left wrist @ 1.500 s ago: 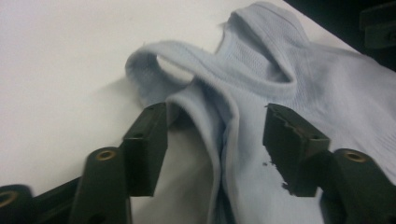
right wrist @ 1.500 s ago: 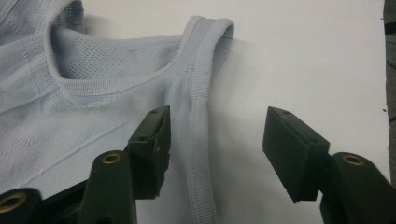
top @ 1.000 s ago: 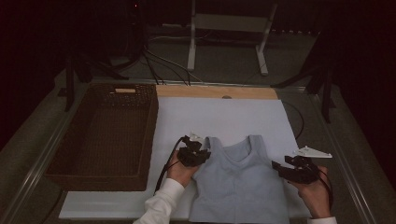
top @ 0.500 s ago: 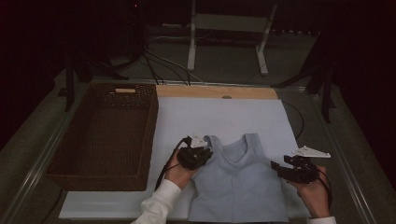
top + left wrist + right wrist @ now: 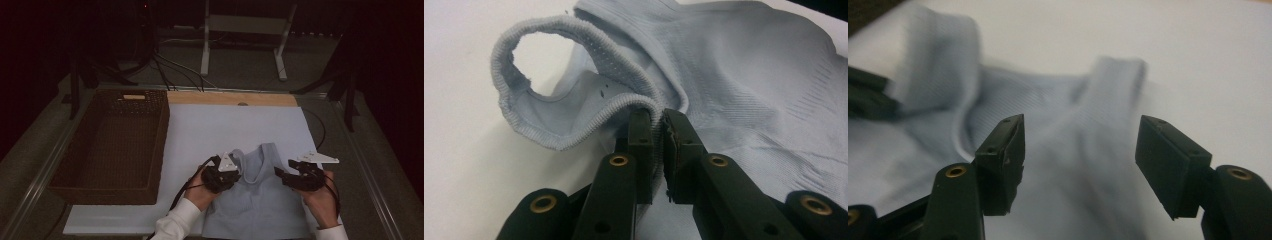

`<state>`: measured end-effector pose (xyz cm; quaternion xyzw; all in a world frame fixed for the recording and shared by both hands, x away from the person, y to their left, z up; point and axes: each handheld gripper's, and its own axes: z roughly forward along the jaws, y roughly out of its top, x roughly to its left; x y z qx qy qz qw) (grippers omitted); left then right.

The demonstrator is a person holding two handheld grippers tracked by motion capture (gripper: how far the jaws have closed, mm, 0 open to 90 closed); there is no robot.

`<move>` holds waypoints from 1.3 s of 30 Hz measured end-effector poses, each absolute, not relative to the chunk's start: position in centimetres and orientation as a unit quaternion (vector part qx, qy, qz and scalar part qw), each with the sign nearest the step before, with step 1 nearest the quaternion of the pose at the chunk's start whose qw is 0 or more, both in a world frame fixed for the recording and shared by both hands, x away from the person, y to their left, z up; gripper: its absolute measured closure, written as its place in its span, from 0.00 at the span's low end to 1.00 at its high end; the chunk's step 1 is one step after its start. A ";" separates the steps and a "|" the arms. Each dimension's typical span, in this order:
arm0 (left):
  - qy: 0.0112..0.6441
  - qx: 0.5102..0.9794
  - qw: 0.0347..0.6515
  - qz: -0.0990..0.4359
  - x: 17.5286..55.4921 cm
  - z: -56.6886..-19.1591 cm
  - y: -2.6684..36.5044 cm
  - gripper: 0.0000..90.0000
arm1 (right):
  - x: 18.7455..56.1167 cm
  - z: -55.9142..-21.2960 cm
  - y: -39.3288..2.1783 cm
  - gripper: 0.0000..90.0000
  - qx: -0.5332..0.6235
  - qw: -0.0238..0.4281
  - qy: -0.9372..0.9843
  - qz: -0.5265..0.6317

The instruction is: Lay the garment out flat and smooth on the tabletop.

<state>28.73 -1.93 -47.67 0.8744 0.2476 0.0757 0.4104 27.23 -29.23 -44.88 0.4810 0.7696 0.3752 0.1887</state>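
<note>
At the far left of the high view the brown wicker basket (image 5: 112,145) sat on the table (image 5: 220,125) exactly where it had been a second before, well apart from the work. Just right of it, your left hand-held gripper (image 5: 231,175) was clamped on the ribbed edge of the pale blue tank top (image 5: 260,205); in the left gripper view its jaws stood almost together with the fabric (image 5: 744,90) pinched between the pads, and the shoulder strap (image 5: 549,65) curled up into a loop just beyond them. Compared with the earlier frames, that gripper had drifted a little to the right and away from you, and the left strap it held had been drawn in towards the neckline, so the top looked narrower and more bunched at the shoulders than when it lay flat. The garment itself remained on the white sheet at the near edge of the table, between your two hands. Farther right, your right hand-held gripper (image 5: 281,176) had come in leftwards from beyond the garment's edge and now sat over its right shoulder area. In the right gripper view its jaws stood apart with nothing pressed between them, the blurred right strap (image 5: 1113,80) lying on the table ahead of the gap, and your left gripper was a dark shape at the left edge.
</note>
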 end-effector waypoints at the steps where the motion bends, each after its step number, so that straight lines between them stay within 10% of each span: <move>1: 0.245 0.875 0.411 0.075 28.7 -47.7 -2.0 0.93 | 27.3 -44.7 -28.7 0.41 0.476 0.187 0.771 0.380; 29: 0.241 0.875 0.415 0.062 28.5 -47.9 -2.3 0.92 | 29.0 -44.7 -21.8 0.52 0.426 0.132 0.785 0.430; 35: 0.243 0.874 0.417 0.060 28.6 -47.8 -2.1 0.89 | 29.2 -44.9 -21.3 0.94 0.424 0.138 0.798 0.404; 39: 0.251 0.868 0.425 0.054 28.8 -47.7 -1.7 0.75 | 28.5 -44.9 -21.2 0.98 0.412 0.152 0.805 0.398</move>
